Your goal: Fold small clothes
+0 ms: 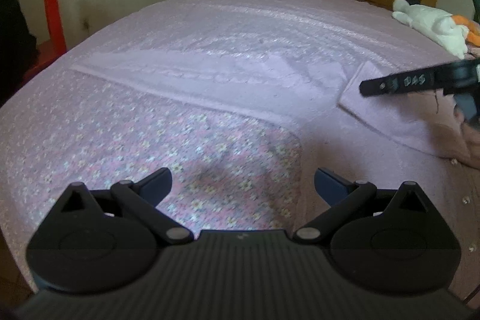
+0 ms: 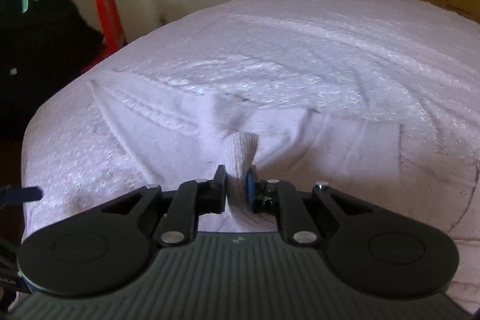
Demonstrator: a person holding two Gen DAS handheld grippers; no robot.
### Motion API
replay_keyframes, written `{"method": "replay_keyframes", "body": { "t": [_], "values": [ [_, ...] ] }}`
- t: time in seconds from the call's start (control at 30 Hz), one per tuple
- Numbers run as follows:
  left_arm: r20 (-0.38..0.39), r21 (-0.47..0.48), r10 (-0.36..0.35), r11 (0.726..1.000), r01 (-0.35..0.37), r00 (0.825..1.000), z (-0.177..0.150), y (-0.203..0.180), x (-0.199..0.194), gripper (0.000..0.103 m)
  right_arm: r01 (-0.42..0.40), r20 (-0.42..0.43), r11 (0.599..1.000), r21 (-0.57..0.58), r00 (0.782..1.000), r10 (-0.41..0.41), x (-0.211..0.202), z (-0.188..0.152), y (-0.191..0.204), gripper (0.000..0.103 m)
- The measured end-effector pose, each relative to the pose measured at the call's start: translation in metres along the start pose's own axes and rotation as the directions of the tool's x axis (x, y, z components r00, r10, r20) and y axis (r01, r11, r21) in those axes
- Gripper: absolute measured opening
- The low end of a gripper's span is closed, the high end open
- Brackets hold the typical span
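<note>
Right gripper [image 2: 237, 188] jaws pinching a bunched fold of pale pink knitted garment [image 2: 243, 149], left gripper [image 1: 243, 185] jaws spread above floral bedsheet [image 1: 210, 146], bed [image 1: 240, 20] beneath.

The left gripper [image 1: 243, 185] hangs over the bed [image 1: 210, 20] with its two fingers spread wide and nothing between them. Below it lies a flowered cloth [image 1: 168, 140], with a pale pink garment [image 1: 240, 80] spread flat just beyond. The right gripper [image 1: 399, 83] reaches in from the right edge above a folded part of the pink cloth. A white soft toy [image 1: 432, 23] lies far right.
</note>
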State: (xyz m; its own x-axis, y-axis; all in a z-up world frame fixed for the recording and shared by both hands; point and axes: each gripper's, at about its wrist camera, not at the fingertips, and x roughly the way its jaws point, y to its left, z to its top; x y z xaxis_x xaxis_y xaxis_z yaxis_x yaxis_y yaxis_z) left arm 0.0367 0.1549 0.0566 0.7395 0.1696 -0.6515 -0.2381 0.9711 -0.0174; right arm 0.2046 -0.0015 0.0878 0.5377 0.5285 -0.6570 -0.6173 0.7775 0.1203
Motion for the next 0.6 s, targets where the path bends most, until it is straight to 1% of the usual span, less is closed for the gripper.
{"method": "replay_keyframes", "body": {
  "t": [0.03,0.07,0.1,0.13,0.27,0.33,0.43,0.47,0.5,0.53,0.6],
  "values": [
    [0.01,0.014,-0.005,1.0,0.005,1.0,0.002,-0.002,0.0,0.103,0.046,0.018,0.999,-0.003,0.999,-0.046,-0.004,-0.003,0.002,0.05],
    [0.021,0.029,-0.013,0.999,0.013,1.0,0.004,-0.005,0.001,0.103,0.076,0.044,0.997,0.005,0.996,-0.076,-0.01,-0.007,0.002,0.071],
    [0.033,0.048,-0.026,0.999,0.024,0.999,0.006,-0.008,0.002,0.103,0.089,0.076,0.996,0.018,0.993,-0.091,-0.016,-0.01,-0.001,0.078],
    [0.039,0.065,-0.039,0.997,0.037,0.998,0.009,-0.011,0.004,0.103,0.091,0.107,0.995,0.042,0.99,-0.095,-0.026,-0.015,-0.005,0.078],
    [0.057,0.108,-0.105,0.989,0.098,0.993,0.025,-0.024,0.019,0.103,0.087,0.129,0.983,0.16,0.986,-0.108,-0.058,-0.03,-0.033,0.078],
    [0.056,0.116,-0.145,0.984,0.138,0.988,0.034,-0.031,0.031,0.103,0.117,0.135,0.972,0.206,0.98,-0.147,-0.077,-0.041,-0.052,0.078],
    [0.038,0.112,-0.217,0.971,0.212,0.975,0.047,-0.041,0.054,0.103,0.189,0.125,0.944,0.271,0.965,-0.229,-0.1,-0.058,-0.088,0.078],
    [0.026,0.1,-0.248,0.964,0.245,0.968,0.051,-0.043,0.062,0.097,0.214,0.118,0.93,0.298,0.959,-0.258,-0.107,-0.065,-0.101,0.078],
    [0.012,0.083,-0.289,0.954,0.287,0.957,0.056,-0.045,0.07,0.093,0.239,0.107,0.913,0.331,0.952,-0.288,-0.114,-0.071,-0.116,0.078],
    [-0.001,0.061,-0.323,0.945,0.322,0.946,0.06,-0.047,0.077,0.093,0.262,0.099,0.894,0.364,0.943,-0.317,-0.121,-0.078,-0.132,0.078],
    [-0.007,0.006,-0.401,0.916,0.401,0.916,0.07,-0.05,0.092,0.092,0.31,0.089,0.855,0.416,0.922,-0.377,-0.135,-0.09,-0.16,0.078]
  ]
}}
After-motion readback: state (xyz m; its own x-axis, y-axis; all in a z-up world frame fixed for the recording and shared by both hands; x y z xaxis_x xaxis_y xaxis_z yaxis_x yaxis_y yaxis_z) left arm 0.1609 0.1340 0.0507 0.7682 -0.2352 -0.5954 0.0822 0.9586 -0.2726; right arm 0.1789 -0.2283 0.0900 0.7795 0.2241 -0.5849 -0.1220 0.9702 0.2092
